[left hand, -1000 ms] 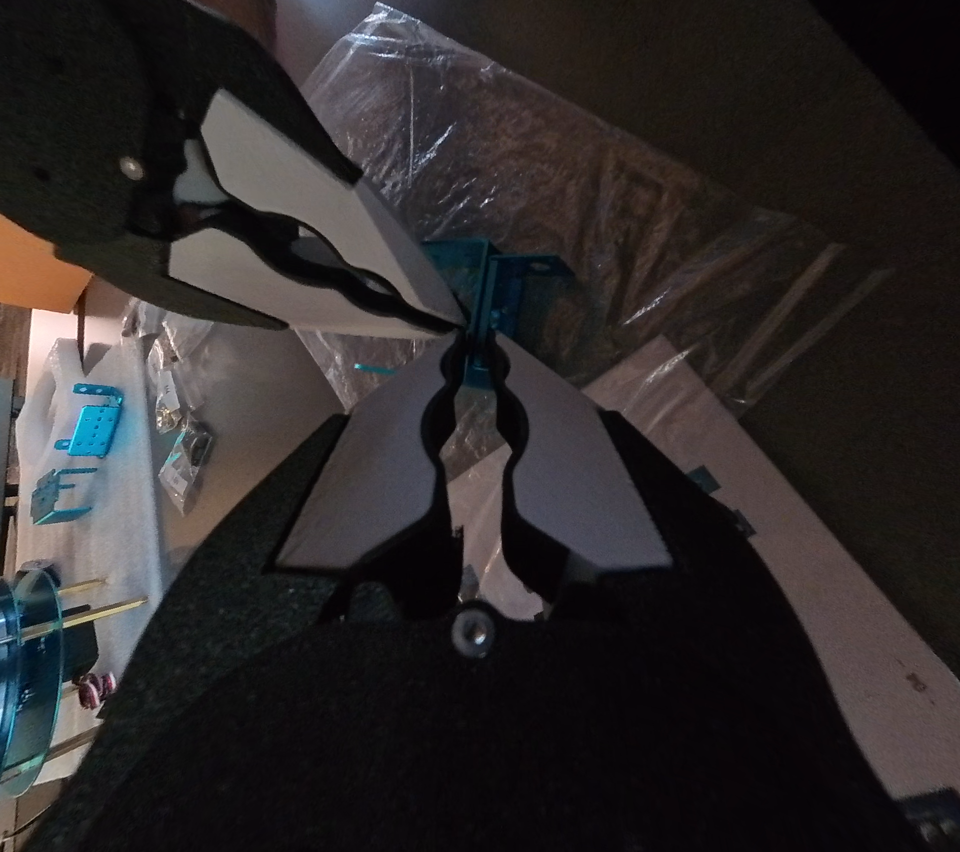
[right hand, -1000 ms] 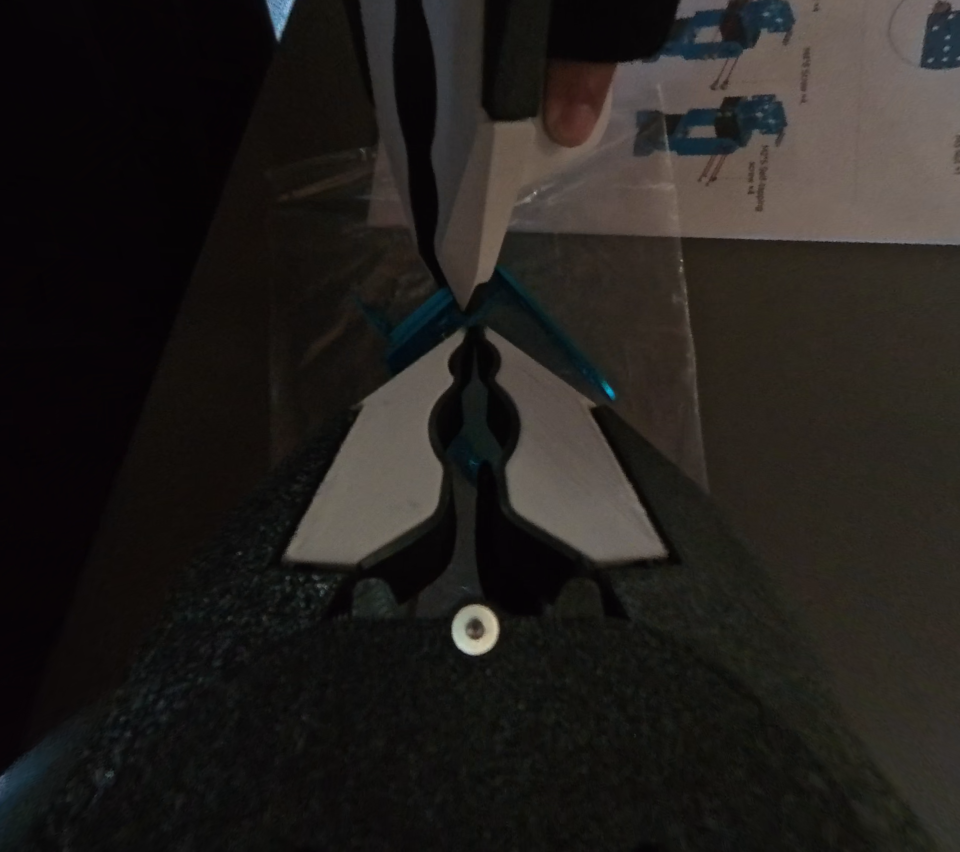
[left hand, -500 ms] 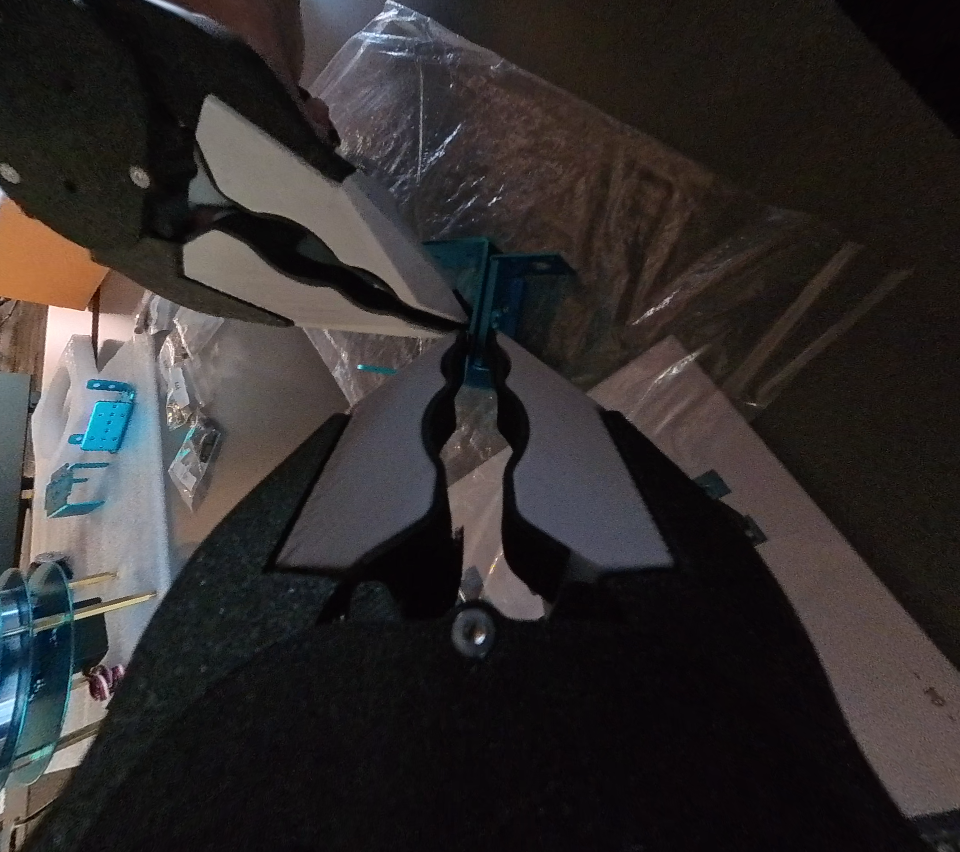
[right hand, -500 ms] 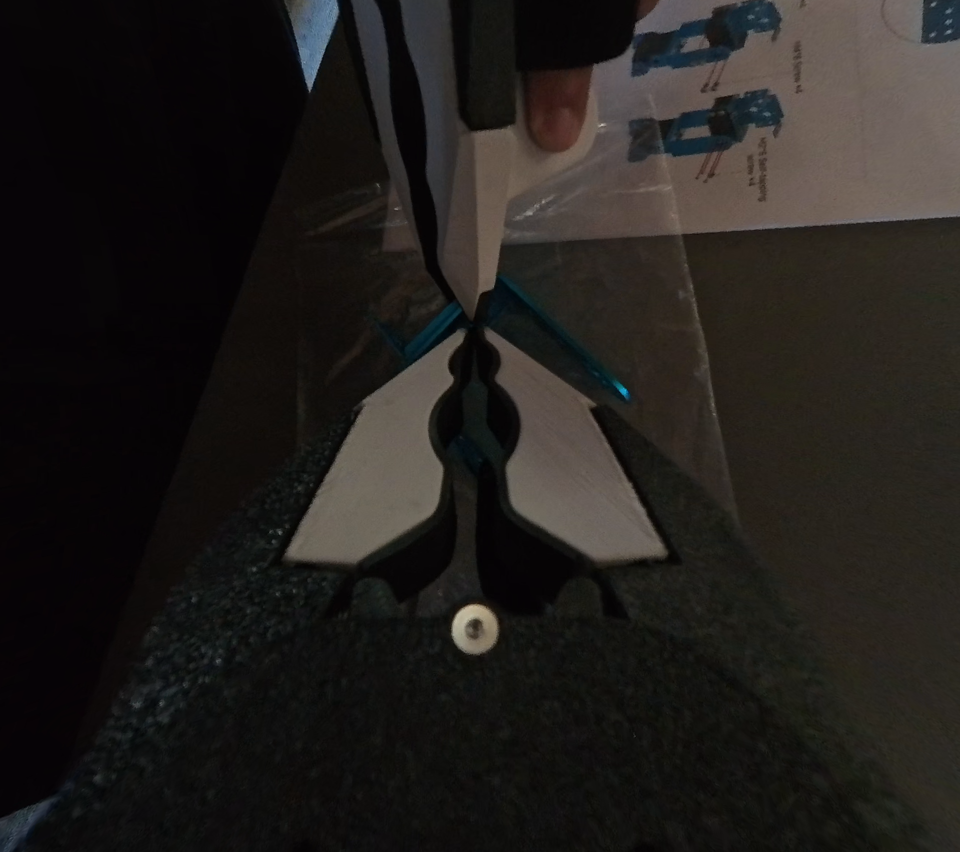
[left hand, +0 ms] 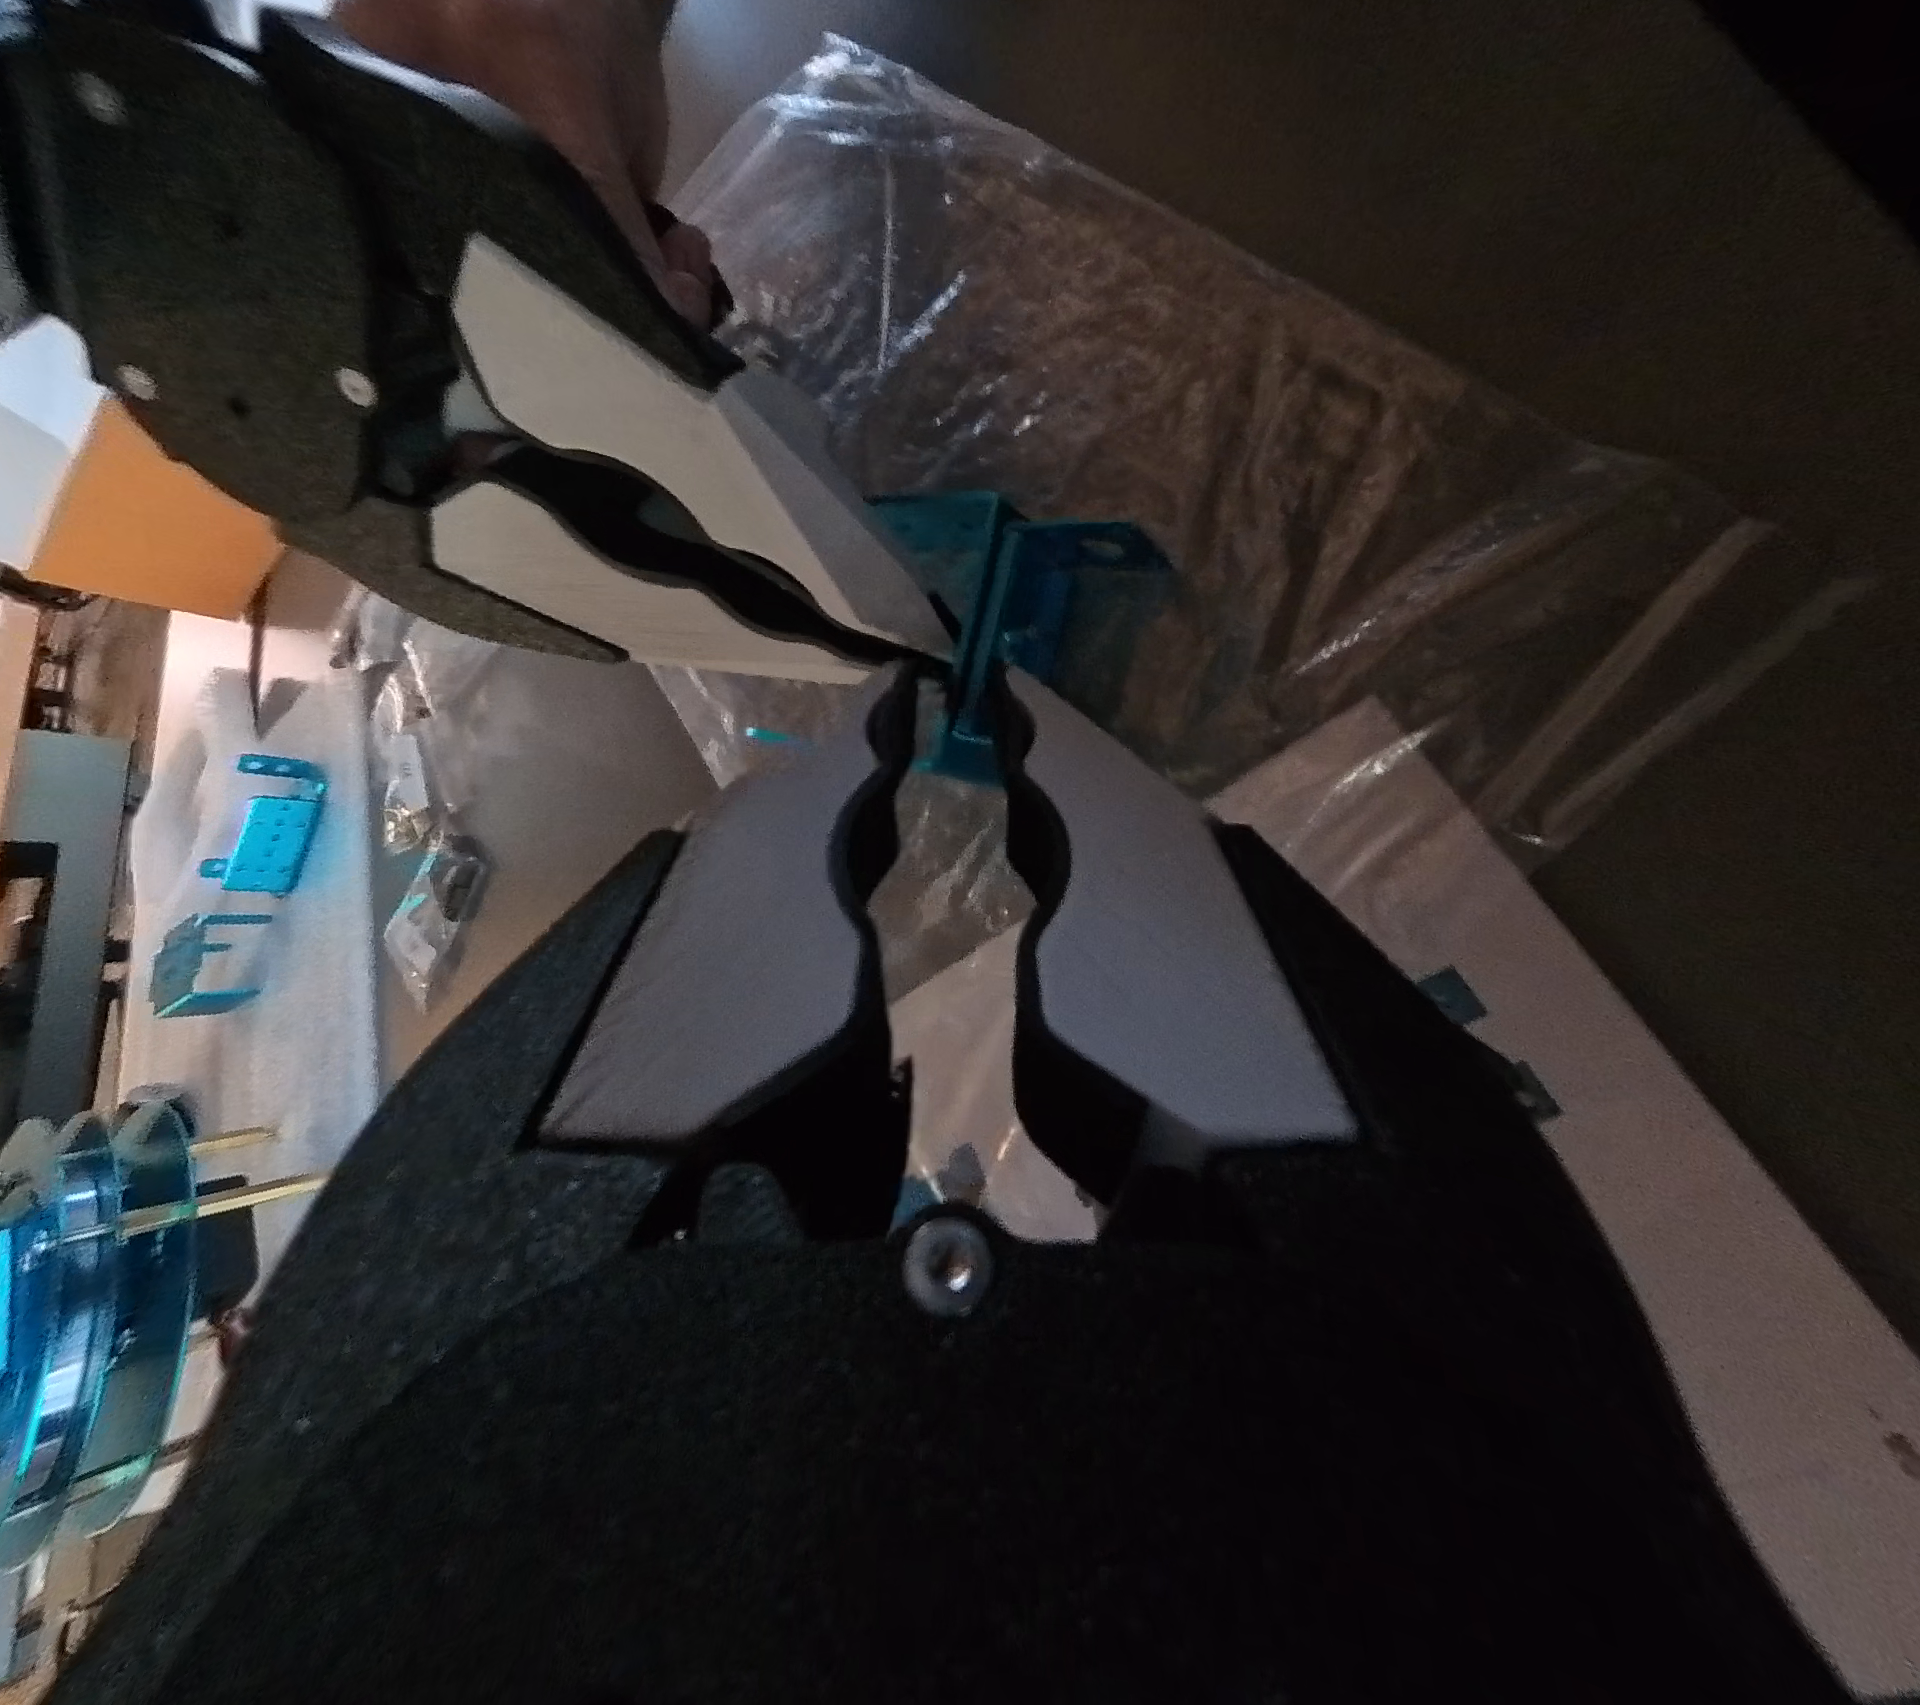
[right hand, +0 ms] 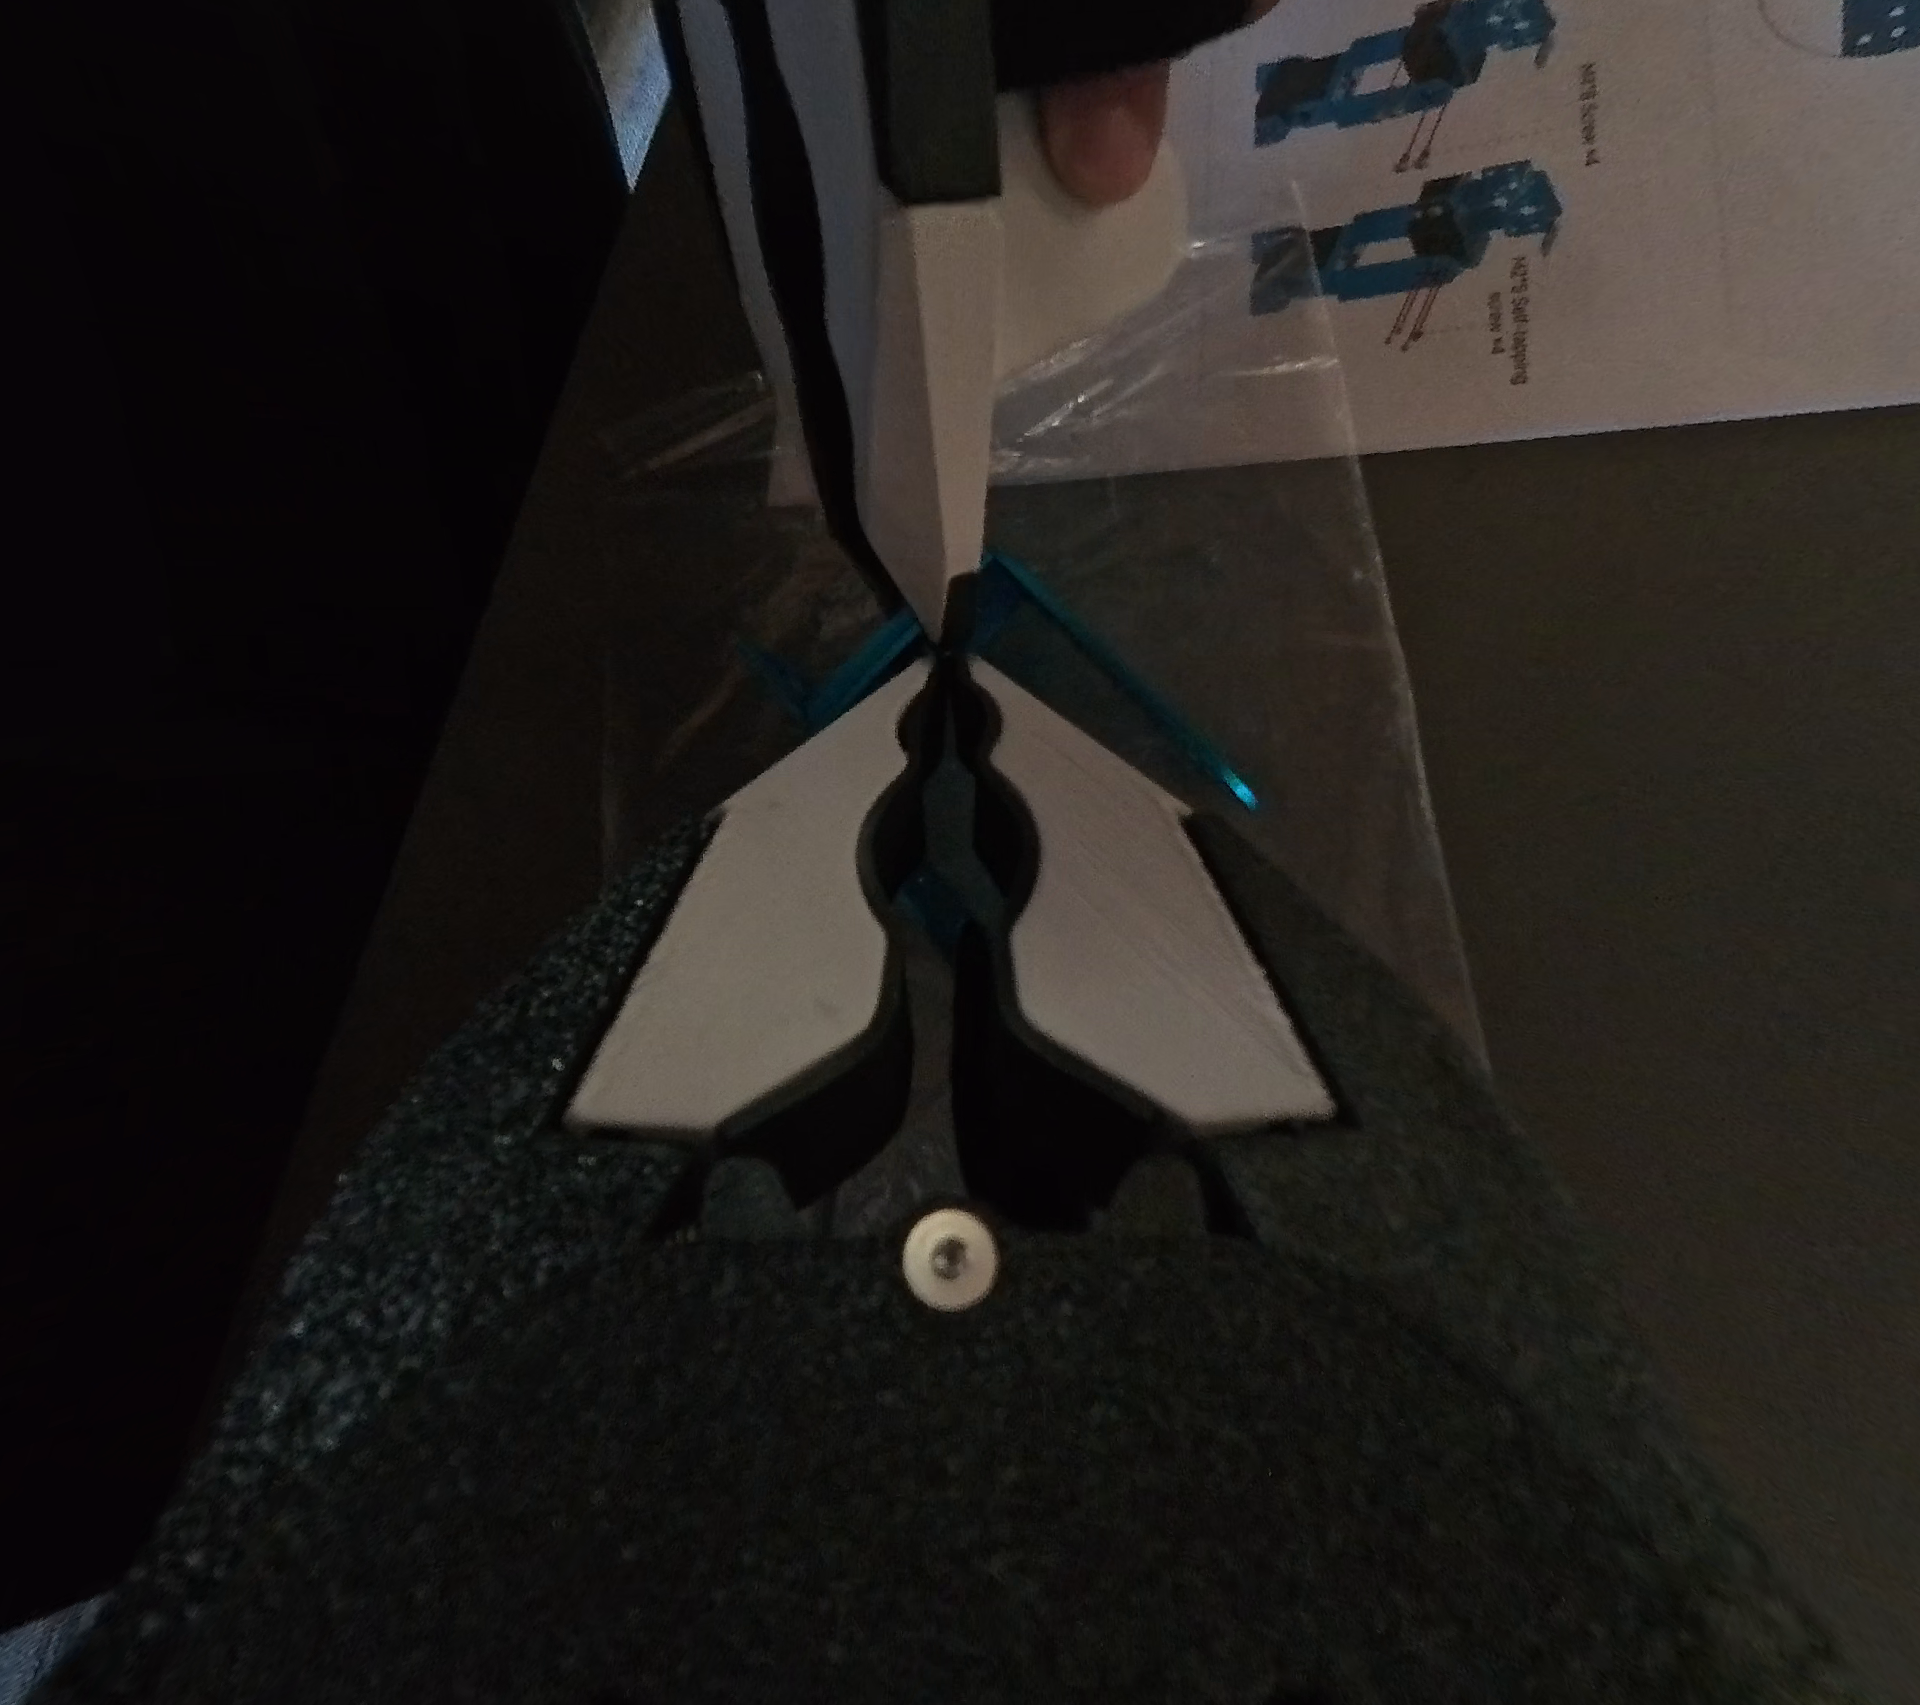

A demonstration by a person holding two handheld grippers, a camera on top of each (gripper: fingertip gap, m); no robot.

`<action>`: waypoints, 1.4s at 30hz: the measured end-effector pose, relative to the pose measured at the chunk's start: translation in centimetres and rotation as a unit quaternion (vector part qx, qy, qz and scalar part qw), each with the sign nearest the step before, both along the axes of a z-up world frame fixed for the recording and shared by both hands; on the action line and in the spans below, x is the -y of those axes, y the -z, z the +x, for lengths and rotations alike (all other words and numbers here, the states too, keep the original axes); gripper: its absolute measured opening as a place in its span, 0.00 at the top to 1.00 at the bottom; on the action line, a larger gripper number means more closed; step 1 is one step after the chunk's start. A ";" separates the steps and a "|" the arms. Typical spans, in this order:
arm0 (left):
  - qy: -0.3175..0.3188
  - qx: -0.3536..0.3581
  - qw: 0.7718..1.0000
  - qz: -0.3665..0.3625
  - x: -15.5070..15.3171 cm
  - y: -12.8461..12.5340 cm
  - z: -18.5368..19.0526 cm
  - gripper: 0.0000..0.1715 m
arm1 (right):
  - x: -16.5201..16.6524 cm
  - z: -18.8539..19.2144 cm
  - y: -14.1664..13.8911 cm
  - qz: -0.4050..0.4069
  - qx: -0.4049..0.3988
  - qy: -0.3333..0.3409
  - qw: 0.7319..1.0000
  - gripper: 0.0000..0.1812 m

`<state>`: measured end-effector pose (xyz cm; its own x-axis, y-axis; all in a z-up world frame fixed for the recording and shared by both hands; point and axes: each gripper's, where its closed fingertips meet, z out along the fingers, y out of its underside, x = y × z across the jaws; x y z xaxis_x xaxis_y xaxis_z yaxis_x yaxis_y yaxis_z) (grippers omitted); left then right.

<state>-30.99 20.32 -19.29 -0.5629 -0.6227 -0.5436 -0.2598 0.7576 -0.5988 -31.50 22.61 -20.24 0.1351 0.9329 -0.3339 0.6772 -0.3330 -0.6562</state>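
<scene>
A blue metal bracket point(left hand: 992, 606) is held above a clear plastic bag point(left hand: 1299, 429) on a dark table. My left gripper point(left hand: 956, 684) is shut on the bracket's lower edge. My right gripper point(right hand: 951, 653) is shut on the same bracket point(right hand: 1122, 699), and a blue flange shows between its fingers. In the left wrist view the right gripper point(left hand: 914, 642) comes in from the upper left, tip to tip with mine. In the right wrist view the left gripper point(right hand: 935, 595) comes down from above, a gloved hand on it. How the bracket's parts join is hidden behind the fingertips.
A white instruction sheet point(right hand: 1558, 221) with blue drawings lies under the bag's far edge. In the left wrist view, blue plates point(left hand: 270, 845), small parts bags point(left hand: 436, 907) and a round clear blue disc with brass rods point(left hand: 83, 1292) lie on the left. Only a small space, under 4 cm, lies between the two pairs of fingers.
Both grippers stay shut on the bracket. The right gripper has tilted and shifted slightly, so more of the hand behind it shows. The instruction sheet has drifted a little in the right wrist view.
</scene>
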 end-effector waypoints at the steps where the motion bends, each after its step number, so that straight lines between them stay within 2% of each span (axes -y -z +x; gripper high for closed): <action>1: 0.002 0.003 1.000 -0.007 0.1 -0.2 0.0 0.91 | 0.0 0.0 0.0 -0.001 -0.001 0.001 1.000 1.00; 3: 0.000 0.008 1.000 -0.024 0.2 -0.8 0.0 0.86 | 0.0 0.1 0.0 -0.001 0.000 0.002 1.000 1.00; 6: -0.001 -0.003 0.999 -0.054 0.3 -1.2 -0.3 0.86 | 0.0 0.1 0.0 0.002 0.002 0.006 1.000 1.00; 11: -0.044 -0.041 0.990 -0.127 -0.8 -1.2 -0.4 0.66 | 0.2 0.1 -0.1 0.006 0.006 0.014 1.000 1.00; 16: -0.091 -0.064 0.982 -0.154 -2.3 0.0 0.0 0.52 | -0.1 0.2 -0.1 0.004 0.007 0.044 0.999 1.00; 21: -0.103 -0.062 0.977 -0.179 -2.3 0.5 0.7 0.51 | 0.3 0.1 -0.3 0.005 0.002 0.050 0.999 1.00; 27: -0.098 -0.063 0.973 -0.197 -2.0 0.3 0.8 0.58 | 0.6 -0.1 0.0 0.011 0.008 0.043 0.999 1.00; 42: -0.095 -0.062 0.980 -0.166 -1.9 0.8 0.7 0.68 | 1.4 -0.6 0.1 0.020 0.004 0.020 1.000 1.00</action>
